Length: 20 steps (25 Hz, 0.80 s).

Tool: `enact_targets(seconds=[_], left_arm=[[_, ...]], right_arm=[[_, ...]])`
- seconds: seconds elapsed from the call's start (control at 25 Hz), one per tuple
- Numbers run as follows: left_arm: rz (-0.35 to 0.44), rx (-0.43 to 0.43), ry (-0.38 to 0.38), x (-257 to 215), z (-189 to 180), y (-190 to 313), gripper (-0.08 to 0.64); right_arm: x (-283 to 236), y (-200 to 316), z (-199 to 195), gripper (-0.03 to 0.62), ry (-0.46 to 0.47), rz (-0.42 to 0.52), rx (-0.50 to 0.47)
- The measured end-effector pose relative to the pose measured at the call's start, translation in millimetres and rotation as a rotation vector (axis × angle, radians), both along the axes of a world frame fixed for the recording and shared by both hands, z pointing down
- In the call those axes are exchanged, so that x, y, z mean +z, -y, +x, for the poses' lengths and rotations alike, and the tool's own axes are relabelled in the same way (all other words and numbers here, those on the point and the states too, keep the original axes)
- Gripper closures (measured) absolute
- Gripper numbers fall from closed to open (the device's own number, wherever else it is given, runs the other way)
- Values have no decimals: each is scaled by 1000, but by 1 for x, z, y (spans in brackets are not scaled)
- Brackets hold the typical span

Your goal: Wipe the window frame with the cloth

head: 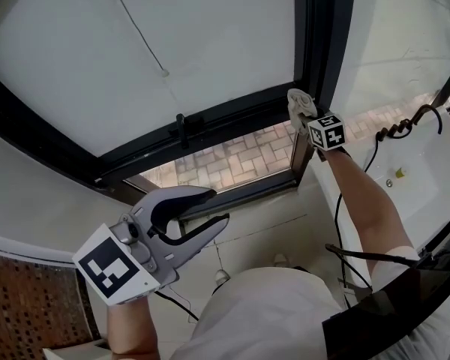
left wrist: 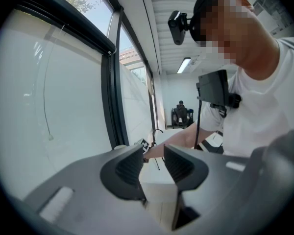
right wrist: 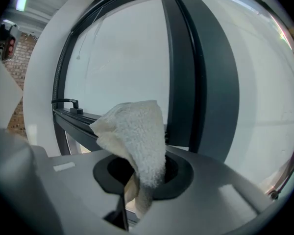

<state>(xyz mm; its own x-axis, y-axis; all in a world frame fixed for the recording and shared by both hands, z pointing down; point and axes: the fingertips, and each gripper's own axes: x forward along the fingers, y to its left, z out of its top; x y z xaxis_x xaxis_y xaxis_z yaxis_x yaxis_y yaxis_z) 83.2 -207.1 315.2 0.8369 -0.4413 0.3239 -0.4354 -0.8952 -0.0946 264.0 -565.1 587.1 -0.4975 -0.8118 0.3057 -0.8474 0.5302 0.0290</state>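
Observation:
The white terry cloth (right wrist: 137,136) is clamped between the jaws of my right gripper (right wrist: 142,173) and sticks up out of them. In the head view the right gripper (head: 307,115) holds the cloth (head: 300,102) against the foot of the dark upright post of the window frame (head: 322,36), where it meets the bottom rail (head: 210,122). The same post (right wrist: 196,82) rises just behind the cloth in the right gripper view. My left gripper (head: 216,205) hangs low at the left, away from the window, open with nothing in it (left wrist: 154,163).
A black window handle (head: 181,122) sits on the bottom rail, left of the cloth. A blind cord (head: 139,28) hangs over the frosted pane. A white ledge (head: 412,178) with a coiled black cable (head: 405,122) lies to the right. Another cable (head: 337,223) runs along my right arm.

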Motion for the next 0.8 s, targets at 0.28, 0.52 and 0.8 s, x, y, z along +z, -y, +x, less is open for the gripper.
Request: enact_targets(seconds=[0.28, 0.52, 0.8], left_arm=[[-4, 0, -2, 2, 27, 6, 408], [-7, -10, 8, 2, 35, 8, 408], [-7, 9, 23, 3, 42, 10, 408]], right_arm=[[4, 12, 41, 518, -54, 3, 9], [19, 15, 75, 517, -13, -50, 84], [25, 11, 76, 517, 33, -68, 102]])
